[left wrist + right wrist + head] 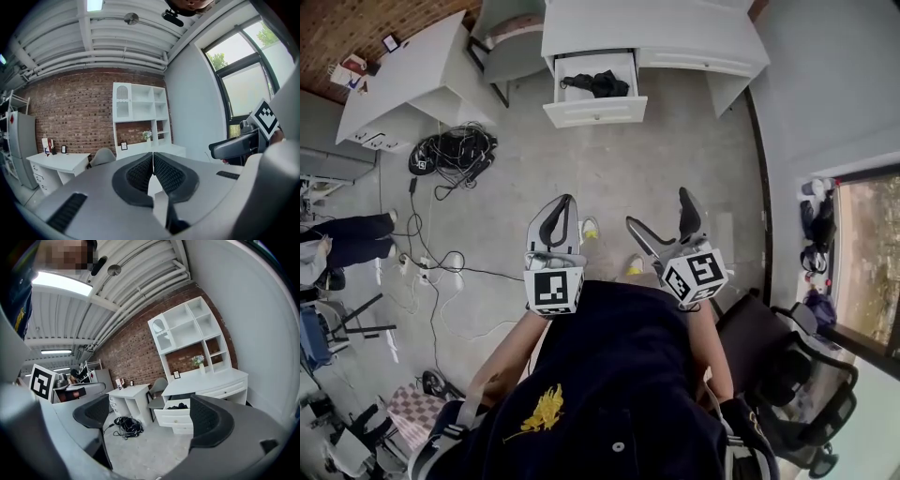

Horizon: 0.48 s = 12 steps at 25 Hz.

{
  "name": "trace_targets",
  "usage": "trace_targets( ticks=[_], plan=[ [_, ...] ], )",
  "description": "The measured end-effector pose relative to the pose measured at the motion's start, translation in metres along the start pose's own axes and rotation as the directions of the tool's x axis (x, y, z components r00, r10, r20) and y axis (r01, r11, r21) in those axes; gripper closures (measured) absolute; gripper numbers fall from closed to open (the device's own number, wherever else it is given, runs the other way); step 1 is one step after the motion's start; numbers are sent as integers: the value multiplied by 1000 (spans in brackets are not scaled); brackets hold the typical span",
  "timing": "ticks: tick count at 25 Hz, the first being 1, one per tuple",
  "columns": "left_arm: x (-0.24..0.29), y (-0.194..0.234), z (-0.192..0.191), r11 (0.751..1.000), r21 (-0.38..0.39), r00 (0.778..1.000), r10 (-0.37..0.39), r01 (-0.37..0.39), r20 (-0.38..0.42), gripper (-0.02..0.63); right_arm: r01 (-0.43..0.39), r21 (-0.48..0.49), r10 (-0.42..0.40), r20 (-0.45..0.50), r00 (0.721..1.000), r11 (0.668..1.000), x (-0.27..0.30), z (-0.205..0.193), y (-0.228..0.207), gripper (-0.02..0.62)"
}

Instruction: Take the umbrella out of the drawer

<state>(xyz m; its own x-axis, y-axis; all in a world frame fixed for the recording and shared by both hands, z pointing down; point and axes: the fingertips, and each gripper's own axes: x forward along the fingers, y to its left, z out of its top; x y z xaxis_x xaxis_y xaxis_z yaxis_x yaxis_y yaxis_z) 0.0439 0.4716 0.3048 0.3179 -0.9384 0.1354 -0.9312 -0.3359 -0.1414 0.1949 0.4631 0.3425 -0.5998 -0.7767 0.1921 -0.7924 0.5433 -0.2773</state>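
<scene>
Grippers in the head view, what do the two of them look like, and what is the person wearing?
The left tongs and right tongs both have pale grey curved bodies with dark ribbed pads. Each carries a white cube printed with black square markers: left cube, right cube. The person wears a dark navy top with a yellow emblem.

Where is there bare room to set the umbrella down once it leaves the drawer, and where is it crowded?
Free: the front of the white desk top over the open drawer, and the floor in front of the drawer. Crowded: the cable heap left of the drawer.
</scene>
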Motion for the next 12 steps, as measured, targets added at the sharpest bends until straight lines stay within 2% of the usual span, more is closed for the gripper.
trace_targets(
  ticks=[7, 10, 12],
  plan=[
    [33, 75, -11, 996, -81, 999, 32, -34, -22, 586, 21, -27, -22, -48, 999, 999, 74, 20, 13, 69],
    [58, 105, -8, 997, -78, 1000, -4, 3, -10, 586, 48, -9, -49, -37, 998, 999, 110, 34, 15, 69],
    [75, 122, -9, 996, -82, 999, -42, 42, -2, 585, 66, -34, -67, -40, 997, 997, 134, 40, 18, 69]
  ],
)
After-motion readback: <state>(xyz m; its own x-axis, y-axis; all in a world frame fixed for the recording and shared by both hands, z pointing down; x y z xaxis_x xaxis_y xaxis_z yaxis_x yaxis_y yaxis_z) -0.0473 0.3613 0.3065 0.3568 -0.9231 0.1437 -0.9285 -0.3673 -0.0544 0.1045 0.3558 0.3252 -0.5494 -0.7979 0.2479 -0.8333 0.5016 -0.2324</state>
